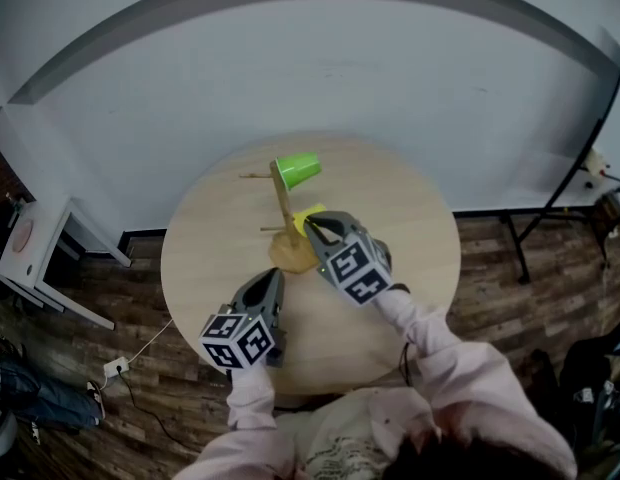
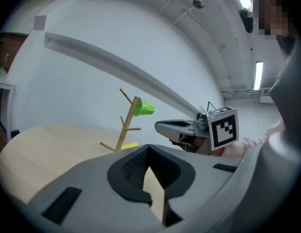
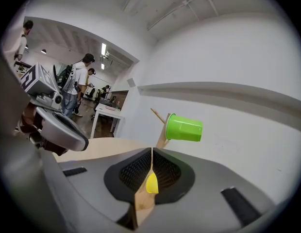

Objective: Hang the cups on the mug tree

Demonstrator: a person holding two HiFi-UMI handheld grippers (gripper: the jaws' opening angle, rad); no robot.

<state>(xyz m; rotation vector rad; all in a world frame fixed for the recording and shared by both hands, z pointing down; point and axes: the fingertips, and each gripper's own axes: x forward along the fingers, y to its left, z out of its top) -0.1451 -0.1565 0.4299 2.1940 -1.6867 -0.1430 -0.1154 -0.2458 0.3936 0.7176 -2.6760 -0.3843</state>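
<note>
Right gripper view alone shows the grip: the right gripper (image 3: 151,166) has its fingers pressed together on a sliver of the yellow cup (image 3: 151,183), with the green cup (image 3: 184,128) hanging mouth-first on an upper peg of the tree (image 3: 163,137) just beyond. Head view gives the layout that this hides: the yellow cup (image 1: 308,215) lies at the foot of the tree (image 1: 284,208), touching or almost touching its base, with the right gripper (image 1: 318,230) on it, and the green cup (image 1: 298,170) at the tree's top. Left gripper view sees the yellow cup (image 2: 130,145) only as a low strip behind the tree (image 2: 125,125), and shows the left gripper (image 2: 149,152) with fingers together at the tips and nothing between them. That gripper (image 1: 273,276) is on the near side of the tree, apart from both cups. A round wooden table (image 1: 410,228) carries the tree. Beyond the tree rises a white wall; off to its left stand a white side table (image 1: 40,258) and a cable on the plank floor (image 1: 130,298), and people (image 3: 77,89) are in a farther room.
</note>
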